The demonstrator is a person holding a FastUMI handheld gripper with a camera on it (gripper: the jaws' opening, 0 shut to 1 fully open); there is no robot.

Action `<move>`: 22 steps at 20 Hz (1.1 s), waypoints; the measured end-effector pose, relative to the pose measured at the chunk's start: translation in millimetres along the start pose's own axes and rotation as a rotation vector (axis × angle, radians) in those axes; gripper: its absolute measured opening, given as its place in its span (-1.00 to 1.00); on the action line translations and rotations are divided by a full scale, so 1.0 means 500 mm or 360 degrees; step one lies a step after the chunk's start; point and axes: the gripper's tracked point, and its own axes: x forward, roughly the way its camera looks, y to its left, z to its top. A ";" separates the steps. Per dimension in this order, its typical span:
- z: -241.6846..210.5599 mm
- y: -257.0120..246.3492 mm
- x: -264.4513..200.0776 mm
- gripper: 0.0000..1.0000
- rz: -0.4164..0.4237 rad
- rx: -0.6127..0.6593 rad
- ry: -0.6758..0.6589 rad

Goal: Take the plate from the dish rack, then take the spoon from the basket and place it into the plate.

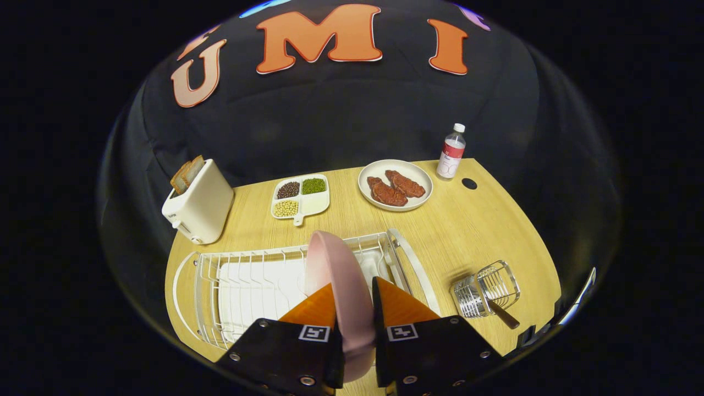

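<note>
- The gripper [355, 308] had its two fingers [313, 308] squeezed onto the pink plate [338, 275], one on each side
- The pink plate stood on its edge between the fingers, and its top stuck up past their tips
- The plate was over the white dish rack [247, 275], near the rack's right end; I could not tell if its bottom edge touched the rack
- The rack sat on a white tray [258, 291] on the wooden table [467, 231]
- To the right of the rack stood a small wire basket [487, 289], apart from it
- A spoon [503, 314] was in the basket, and its handle poked out toward the near side
- Beyond the rack was a small white dish with four parts [301, 197]; three parts held dark beans, green beans and pale yellow beans
- Next to that dish, to its right, was a round white plate [395, 185] with two pieces of red meat [396, 188] on it
- A clear bottle with a white cap [451, 152] stood just beside that plate, at the far edge of the table
- A small dark hole [469, 183] was in the table near the bottle
- On the far left stood a white toaster [199, 206] with two slices of toast [188, 171] sticking out of the top
</note>
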 end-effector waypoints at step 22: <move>0.054 -0.072 -0.164 -0.54 -0.0022 -0.0030 -0.0191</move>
